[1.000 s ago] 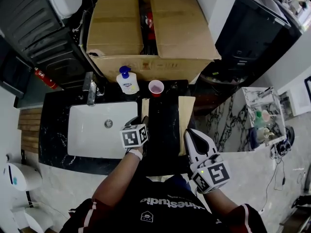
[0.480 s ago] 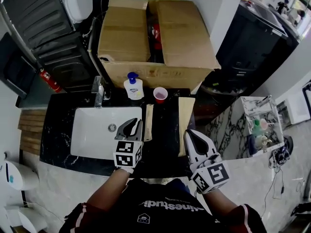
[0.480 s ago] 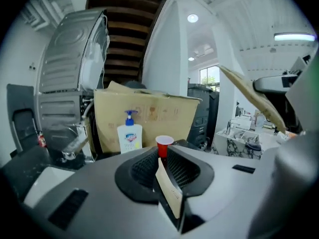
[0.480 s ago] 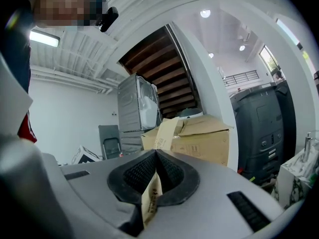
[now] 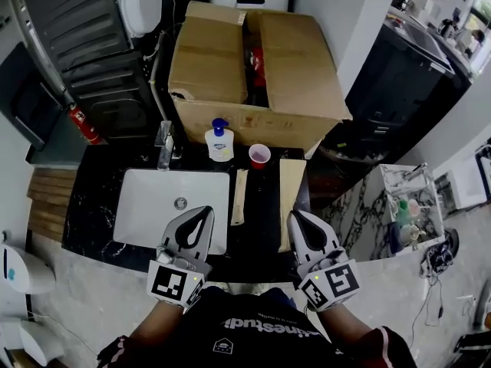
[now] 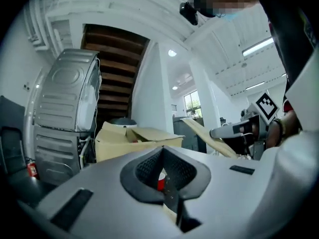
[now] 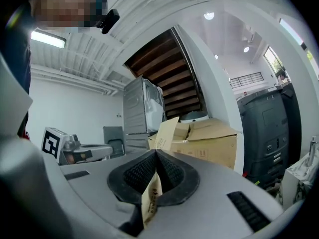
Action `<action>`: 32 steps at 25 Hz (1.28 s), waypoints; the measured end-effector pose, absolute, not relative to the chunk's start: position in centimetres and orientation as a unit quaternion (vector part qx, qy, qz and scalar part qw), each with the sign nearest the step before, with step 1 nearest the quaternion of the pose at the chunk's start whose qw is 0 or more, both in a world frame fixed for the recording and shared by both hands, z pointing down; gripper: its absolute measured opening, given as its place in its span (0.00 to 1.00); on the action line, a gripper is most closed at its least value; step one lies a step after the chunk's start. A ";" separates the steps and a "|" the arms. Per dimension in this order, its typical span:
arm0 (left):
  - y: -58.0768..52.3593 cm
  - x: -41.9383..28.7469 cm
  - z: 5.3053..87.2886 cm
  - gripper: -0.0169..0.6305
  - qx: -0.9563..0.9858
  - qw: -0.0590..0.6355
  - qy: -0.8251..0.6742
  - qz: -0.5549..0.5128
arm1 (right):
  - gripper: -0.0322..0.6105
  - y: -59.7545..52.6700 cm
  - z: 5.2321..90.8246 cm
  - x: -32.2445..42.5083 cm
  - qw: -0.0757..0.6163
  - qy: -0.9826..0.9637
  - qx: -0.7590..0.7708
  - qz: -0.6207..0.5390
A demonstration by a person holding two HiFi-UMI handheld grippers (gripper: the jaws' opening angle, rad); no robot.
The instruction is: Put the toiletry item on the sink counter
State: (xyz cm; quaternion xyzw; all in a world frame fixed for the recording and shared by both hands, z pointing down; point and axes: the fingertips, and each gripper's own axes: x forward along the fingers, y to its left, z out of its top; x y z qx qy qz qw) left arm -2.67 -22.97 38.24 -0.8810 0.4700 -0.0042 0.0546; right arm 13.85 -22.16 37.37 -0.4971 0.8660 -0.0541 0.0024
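The toiletry item, a slim tan box (image 5: 239, 196), lies lengthwise on the black counter (image 5: 261, 232) just right of the white sink (image 5: 153, 205). My left gripper (image 5: 207, 210) hovers over the sink's near right corner, left of the box and apart from it. Its jaws are shut with nothing between them (image 6: 163, 156). My right gripper (image 5: 293, 215) is shut above the near end of a wider tan pack (image 5: 292, 186). In the right gripper view a strip of that pack shows through the slit below the shut tips (image 7: 155, 153).
A soap pump bottle (image 5: 219, 140), a red cup (image 5: 259, 156) and the faucet (image 5: 165, 146) stand along the counter's back edge. A big open cardboard box (image 5: 215, 67) sits behind them. A shelf of bottles (image 5: 410, 205) is at the right.
My left gripper drew back from the slim box toward the counter's near edge and closed empty. The box stayed on the counter. The right gripper held still.
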 end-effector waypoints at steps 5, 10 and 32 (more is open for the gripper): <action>-23.1 -3.6 36.9 0.05 -0.867 0.060 0.495 -0.007 | 0.11 -22.1 37.5 13.7 0.002 0.862 -0.503 -0.055; -23.3 -3.0 36.4 0.05 -0.869 0.080 0.488 -0.005 | 0.11 -22.3 38.2 13.9 0.000 0.860 -0.507 -0.061; -23.7 -5.4 40.1 0.05 -0.860 -0.021 0.509 0.016 | 0.11 -29.2 51.3 14.9 -0.074 0.814 -0.525 -0.240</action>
